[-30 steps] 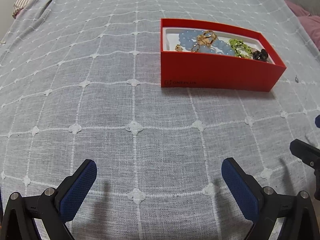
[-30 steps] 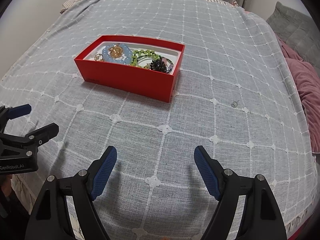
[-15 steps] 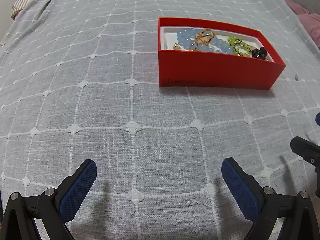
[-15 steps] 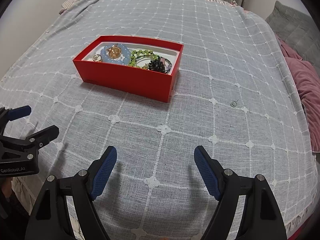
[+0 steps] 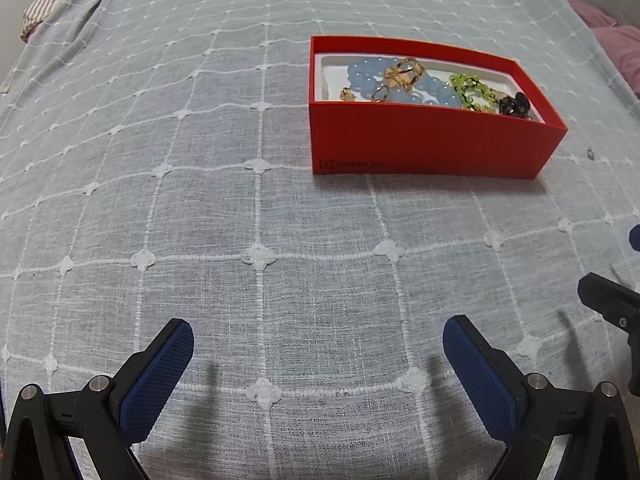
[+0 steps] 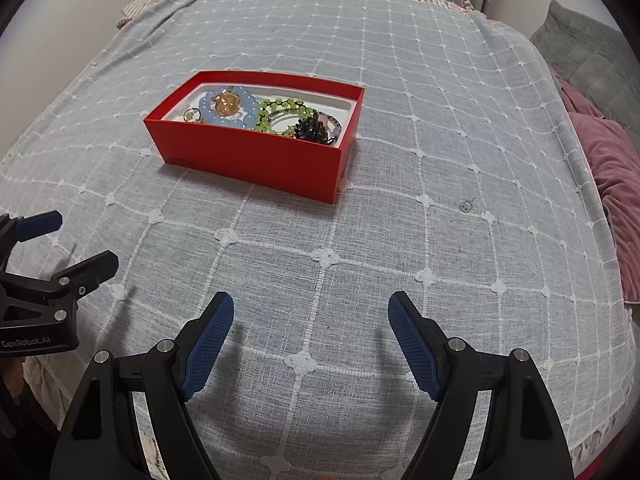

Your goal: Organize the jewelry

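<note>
A red open box [image 5: 424, 140] [image 6: 256, 156] stands on the bed's grey checked cover. It holds a blue bead bracelet [image 5: 362, 76] [image 6: 244, 120], a gold piece [image 5: 404, 74] [image 6: 226, 104], a green bead strand [image 5: 470, 88] [image 6: 280, 110] and a dark piece [image 5: 514, 104] [image 6: 310, 126]. My left gripper [image 5: 318, 344] [image 6: 56, 240] is open and empty, well short of the box. My right gripper [image 6: 311, 316] is open and empty, also short of the box. One small metal item [image 6: 466, 205] [image 5: 590, 153] lies on the cover right of the box.
The grey cover [image 5: 200, 200] spans the bed. A striped pillow edge [image 5: 52, 12] lies at the far left. Pink bedding [image 6: 612, 168] and a grey cushion [image 6: 580, 52] lie along the right side. The bed's near edge drops off under my grippers.
Both grippers stay open and empty. The box sits slightly farther up in both views, so both cameras have shifted a little.
</note>
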Motion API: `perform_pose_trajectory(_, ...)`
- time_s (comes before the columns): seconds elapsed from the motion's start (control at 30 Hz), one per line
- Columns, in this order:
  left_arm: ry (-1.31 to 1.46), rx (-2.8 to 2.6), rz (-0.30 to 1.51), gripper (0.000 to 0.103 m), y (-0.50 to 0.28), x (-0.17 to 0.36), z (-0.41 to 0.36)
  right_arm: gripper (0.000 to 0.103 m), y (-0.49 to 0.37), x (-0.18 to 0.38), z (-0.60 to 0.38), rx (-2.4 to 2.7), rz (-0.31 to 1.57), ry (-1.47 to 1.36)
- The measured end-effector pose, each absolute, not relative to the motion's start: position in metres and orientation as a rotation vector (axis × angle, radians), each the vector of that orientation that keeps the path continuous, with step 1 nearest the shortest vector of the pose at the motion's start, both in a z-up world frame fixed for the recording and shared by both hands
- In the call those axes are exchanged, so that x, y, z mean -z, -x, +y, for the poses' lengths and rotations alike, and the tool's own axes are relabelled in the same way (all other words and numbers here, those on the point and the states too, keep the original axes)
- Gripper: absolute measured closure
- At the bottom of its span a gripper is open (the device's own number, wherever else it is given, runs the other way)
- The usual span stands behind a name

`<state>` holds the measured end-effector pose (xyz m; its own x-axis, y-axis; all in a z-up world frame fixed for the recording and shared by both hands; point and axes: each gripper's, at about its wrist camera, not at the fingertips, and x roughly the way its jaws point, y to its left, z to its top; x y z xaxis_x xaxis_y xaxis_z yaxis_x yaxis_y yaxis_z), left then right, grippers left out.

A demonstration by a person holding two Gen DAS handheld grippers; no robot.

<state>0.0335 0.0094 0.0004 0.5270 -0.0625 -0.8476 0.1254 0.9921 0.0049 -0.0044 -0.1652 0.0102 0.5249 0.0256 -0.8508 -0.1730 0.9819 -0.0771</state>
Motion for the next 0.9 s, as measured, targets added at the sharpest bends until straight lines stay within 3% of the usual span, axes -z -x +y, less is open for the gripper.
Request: perform_pose_trajectory(0.9,-0.061,0.056,0.997,0.001,-0.029,0.011,0.017,0.020,-0.003,0.014,-0.156,-0.090,0.964,0.056)
